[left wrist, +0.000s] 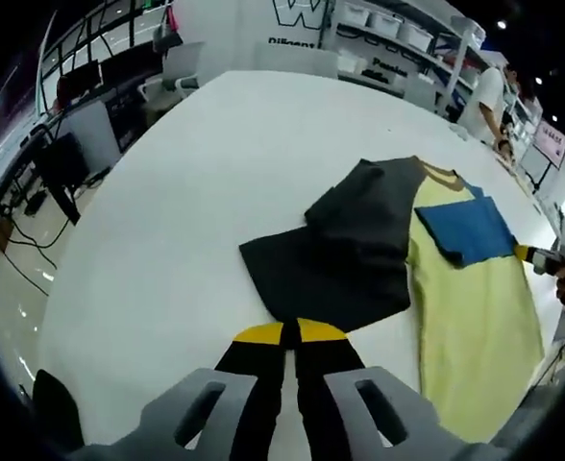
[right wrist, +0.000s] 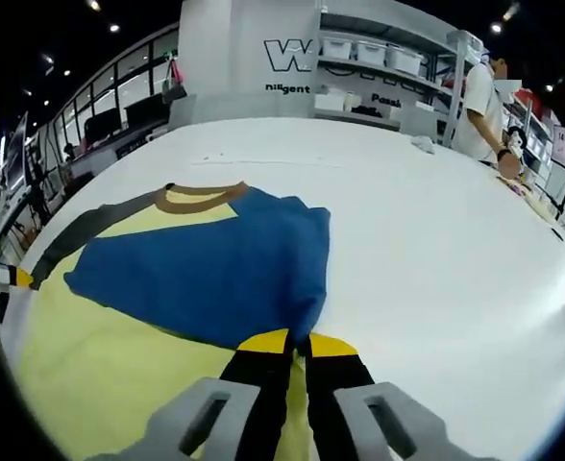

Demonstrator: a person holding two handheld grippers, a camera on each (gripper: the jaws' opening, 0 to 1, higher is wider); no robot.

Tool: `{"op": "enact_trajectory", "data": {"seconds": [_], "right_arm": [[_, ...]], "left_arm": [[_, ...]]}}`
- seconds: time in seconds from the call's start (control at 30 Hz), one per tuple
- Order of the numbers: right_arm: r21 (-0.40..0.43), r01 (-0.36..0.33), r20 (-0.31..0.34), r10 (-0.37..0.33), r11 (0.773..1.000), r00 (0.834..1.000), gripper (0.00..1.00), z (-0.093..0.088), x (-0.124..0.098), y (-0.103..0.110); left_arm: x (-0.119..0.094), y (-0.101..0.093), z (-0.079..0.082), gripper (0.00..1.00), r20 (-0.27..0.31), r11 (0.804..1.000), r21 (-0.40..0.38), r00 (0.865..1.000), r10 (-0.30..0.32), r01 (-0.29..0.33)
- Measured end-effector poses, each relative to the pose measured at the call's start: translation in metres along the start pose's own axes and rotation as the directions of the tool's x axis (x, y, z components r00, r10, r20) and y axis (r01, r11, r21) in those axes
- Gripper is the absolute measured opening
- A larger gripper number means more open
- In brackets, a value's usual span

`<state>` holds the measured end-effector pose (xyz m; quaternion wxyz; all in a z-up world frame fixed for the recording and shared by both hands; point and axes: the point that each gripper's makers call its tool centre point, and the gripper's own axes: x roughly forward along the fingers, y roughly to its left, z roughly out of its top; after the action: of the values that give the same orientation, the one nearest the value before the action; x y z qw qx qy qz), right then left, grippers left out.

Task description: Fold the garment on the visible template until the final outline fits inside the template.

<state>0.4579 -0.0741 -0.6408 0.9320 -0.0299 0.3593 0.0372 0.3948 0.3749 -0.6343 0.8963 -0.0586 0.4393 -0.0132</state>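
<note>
A garment lies flat on the white table [left wrist: 186, 211]. Its body is yellow-green [left wrist: 475, 317] with a brown collar [right wrist: 201, 197]. A dark grey sleeve [left wrist: 350, 250] is folded across the body's left side and a blue sleeve [right wrist: 215, 269] across its right. My left gripper [left wrist: 290, 331] has its yellow-tipped jaws together on the grey sleeve's near edge. At the blue sleeve's near corner my right gripper [right wrist: 298, 343] is shut on the cloth. The right gripper [left wrist: 542, 257] also reaches in from the right in the left gripper view, and the left gripper [right wrist: 9, 279] shows at the left rim of the right gripper view.
A person [right wrist: 479, 106] stands at the table's far right corner. Shelves with white bins [right wrist: 379, 53] line the back wall. Desks with monitors [left wrist: 66, 158] and cables lie past the table's left edge. Bare tabletop [right wrist: 436, 240] stretches right of the garment.
</note>
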Motion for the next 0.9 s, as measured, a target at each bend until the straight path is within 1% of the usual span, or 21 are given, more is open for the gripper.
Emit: {"op": "enact_trajectory", "data": {"seconds": [0.03,0.07,0.13,0.2,0.23,0.27,0.37,0.5,0.67,0.77,0.83,0.9], "right_arm": [[0.005,-0.001,0.002,0.001,1.0,1.0,0.0,0.0,0.0,0.0],[0.008,-0.002,0.002,0.002,1.0,1.0,0.0,0.0,0.0,0.0],[0.029,-0.008,0.005,0.008,1.0,1.0,0.0,0.0,0.0,0.0],[0.032,-0.01,0.007,0.01,0.999,1.0,0.0,0.001,0.0,0.0],[0.032,-0.01,0.007,0.01,0.999,1.0,0.0,0.001,0.0,0.0],[0.03,-0.01,0.007,0.01,1.0,1.0,0.0,0.001,0.0,0.0],[0.034,-0.014,0.007,0.013,0.999,1.0,0.0,0.001,0.0,0.0],[0.037,-0.017,0.008,0.016,0.999,1.0,0.0,0.0,0.0,-0.001],[0.04,-0.02,0.01,0.02,0.999,1.0,0.0,0.0,0.0,-0.001],[0.038,-0.023,0.01,0.023,0.999,1.0,0.0,0.0,0.0,-0.001],[0.045,-0.027,0.013,0.027,0.999,1.0,0.0,0.001,0.0,-0.002],[0.052,-0.031,0.016,0.03,0.998,0.999,0.0,0.001,0.0,-0.002]], "left_arm": [[0.0,0.0,0.001,0.0,0.018,1.0,-0.017,1.0,0.003,-0.002],[-0.001,0.001,0.001,0.0,0.025,0.999,-0.033,1.0,-0.006,0.007],[-0.003,0.003,0.001,0.0,0.032,0.998,-0.057,0.999,-0.008,0.01],[-0.006,0.006,0.002,0.0,0.039,0.998,-0.068,0.999,-0.01,0.013],[-0.007,0.008,0.003,0.0,0.042,0.998,-0.069,0.999,-0.007,0.01],[-0.006,0.015,0.005,0.0,0.047,0.998,-0.067,0.999,-0.002,0.005],[-0.01,0.017,0.006,0.0,0.052,0.998,-0.068,0.999,0.006,-0.003],[-0.016,0.026,0.009,0.0,0.058,0.998,-0.055,0.998,0.024,-0.021],[-0.024,0.043,0.011,0.0,0.059,0.997,-0.056,0.997,0.05,-0.046],[-0.029,0.052,0.014,0.0,0.065,0.996,-0.069,0.996,0.055,-0.05],[-0.033,0.057,0.019,0.0,0.076,0.994,-0.105,0.996,0.052,-0.043],[-0.038,0.064,0.024,0.0,0.089,0.993,-0.107,0.994,0.065,-0.055]]}}
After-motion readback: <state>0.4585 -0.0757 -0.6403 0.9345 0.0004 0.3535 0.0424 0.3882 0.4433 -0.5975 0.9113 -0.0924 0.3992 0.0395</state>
